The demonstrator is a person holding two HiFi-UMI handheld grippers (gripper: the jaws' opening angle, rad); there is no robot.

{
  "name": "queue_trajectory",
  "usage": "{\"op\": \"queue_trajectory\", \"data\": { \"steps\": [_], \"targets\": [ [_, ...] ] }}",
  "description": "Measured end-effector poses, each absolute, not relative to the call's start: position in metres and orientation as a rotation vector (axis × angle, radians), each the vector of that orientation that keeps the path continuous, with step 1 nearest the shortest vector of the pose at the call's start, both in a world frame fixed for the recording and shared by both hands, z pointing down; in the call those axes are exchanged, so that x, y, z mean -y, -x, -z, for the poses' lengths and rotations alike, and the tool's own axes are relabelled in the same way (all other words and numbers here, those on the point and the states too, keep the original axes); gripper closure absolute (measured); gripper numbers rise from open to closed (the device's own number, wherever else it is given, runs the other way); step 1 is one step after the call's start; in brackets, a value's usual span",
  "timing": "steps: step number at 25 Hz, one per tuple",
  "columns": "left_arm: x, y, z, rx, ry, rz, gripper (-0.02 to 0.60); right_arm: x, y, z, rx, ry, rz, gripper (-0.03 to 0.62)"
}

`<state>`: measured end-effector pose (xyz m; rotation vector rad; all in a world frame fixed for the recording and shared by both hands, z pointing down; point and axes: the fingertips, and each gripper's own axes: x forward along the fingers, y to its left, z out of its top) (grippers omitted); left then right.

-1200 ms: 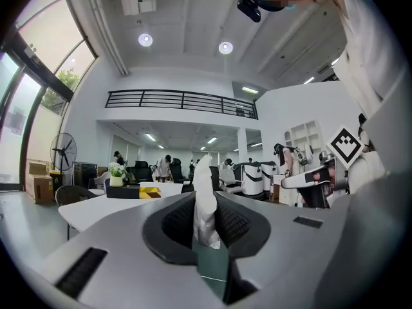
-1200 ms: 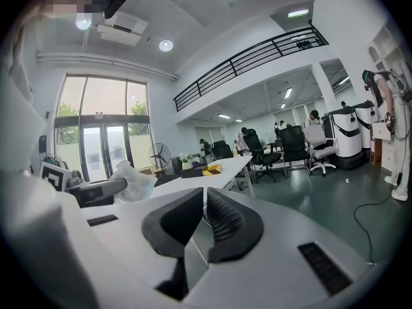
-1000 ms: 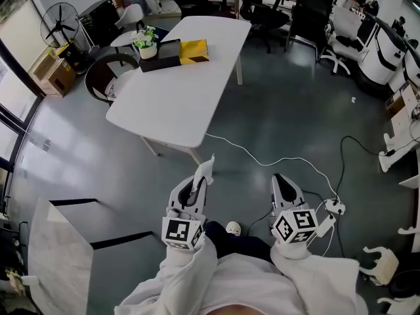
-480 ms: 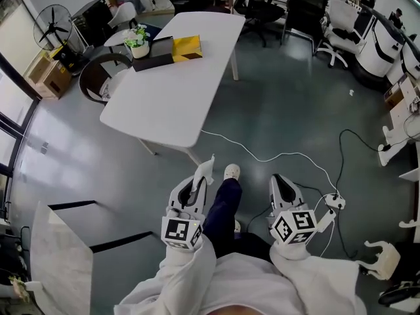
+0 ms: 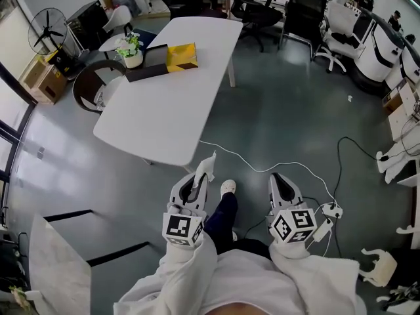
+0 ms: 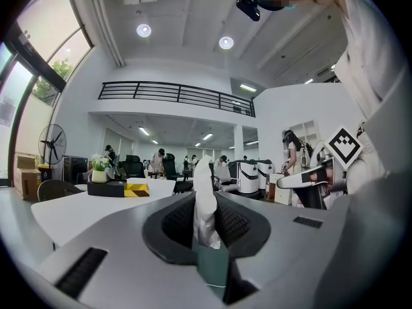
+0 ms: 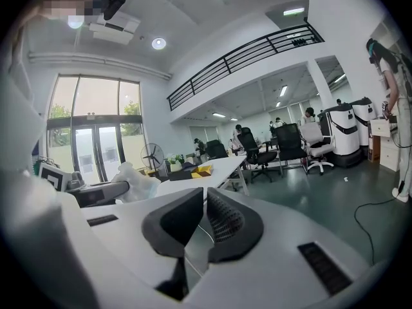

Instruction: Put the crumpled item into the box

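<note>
Box (image 5: 164, 60): black and yellow, on the white table (image 5: 164, 117), well ahead of the left gripper and to its left; a potted plant (image 5: 131, 48) is just beside it.
Left gripper (image 5: 195, 188): clenched on the crumpled item (image 5: 208, 166), which is white and stands up out past the jaw tips.
Right gripper (image 5: 281, 188): level with the left gripper and apart from it, jaws pressed together with nothing between them.

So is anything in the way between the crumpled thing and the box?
Nothing visible. The crumpled item sits in the jaws of the left gripper; only open floor and white tabletop lie between it and the box.
</note>
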<state>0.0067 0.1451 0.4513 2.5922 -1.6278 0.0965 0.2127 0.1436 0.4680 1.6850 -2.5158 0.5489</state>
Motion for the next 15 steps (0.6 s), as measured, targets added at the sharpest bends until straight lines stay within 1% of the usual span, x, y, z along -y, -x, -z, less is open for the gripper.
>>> {"op": "queue_trajectory", "data": {
  "steps": [8, 15],
  "targets": [
    [-0.061, -0.007, -0.438, 1.652, -2.591, -0.071, 0.518, -0.052, -0.201, -0.446, 2.563, -1.636, -0.497, 0.554],
    [0.003, -0.004, -0.432, 1.663, -2.581, -0.083, 0.518, 0.010, -0.200, -0.443, 2.561, -1.628, -0.525, 0.554]
  ]
}}
